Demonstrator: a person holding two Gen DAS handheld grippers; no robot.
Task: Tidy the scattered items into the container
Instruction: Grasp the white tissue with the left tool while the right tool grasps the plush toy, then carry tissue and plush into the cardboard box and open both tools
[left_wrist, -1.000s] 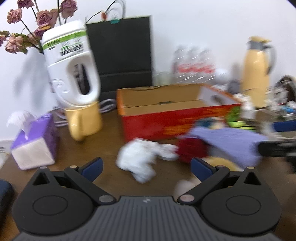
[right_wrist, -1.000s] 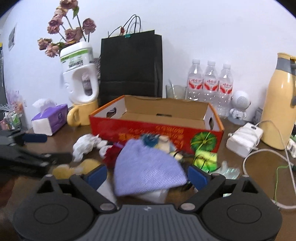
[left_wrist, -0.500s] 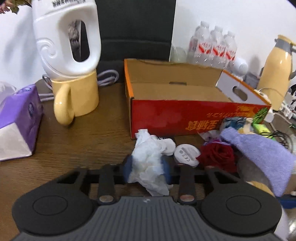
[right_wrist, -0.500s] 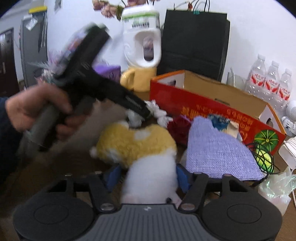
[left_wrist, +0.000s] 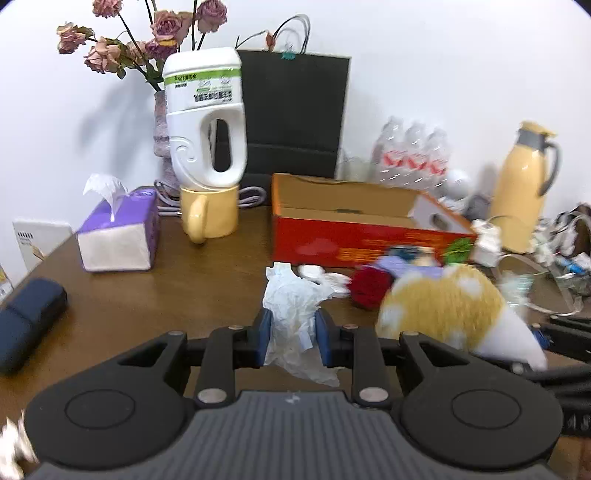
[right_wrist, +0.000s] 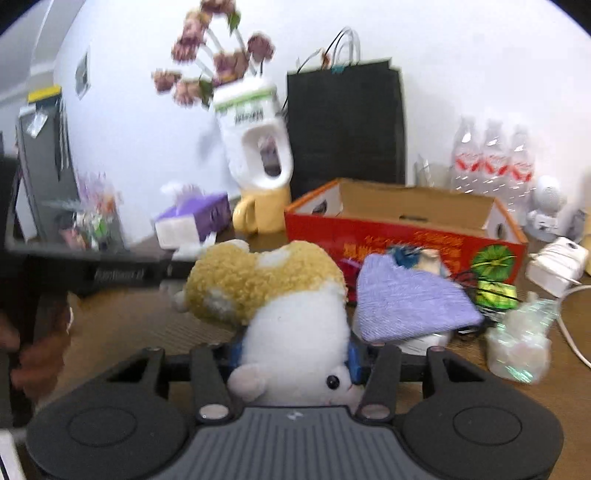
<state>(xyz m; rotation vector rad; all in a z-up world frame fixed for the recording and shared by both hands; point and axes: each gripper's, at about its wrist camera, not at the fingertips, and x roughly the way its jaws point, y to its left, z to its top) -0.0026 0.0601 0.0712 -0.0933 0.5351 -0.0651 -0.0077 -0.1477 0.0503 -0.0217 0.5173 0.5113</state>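
Left wrist view: we find the left gripper (left_wrist: 291, 338) pinching a crumpled tissue (left_wrist: 293, 314), blue pads pressed on both its sides, clear of the brown table (left_wrist: 122, 295). The red box (left_wrist: 354, 225), open at the top, lies ahead and slightly right of the jaws, its long side running across our line of sight. The plush toy (left_wrist: 447, 314) shows at the right, blurred.

Right wrist view: we find the right gripper (right_wrist: 293, 352) closing on the plush toy (right_wrist: 280, 306), pads already squeezing its white body, the yellow back pointing forward. The box (right_wrist: 402, 229) lies ahead and right. A purple cloth (right_wrist: 410, 299) remains in front of it. We judge both hands about equally near the box.
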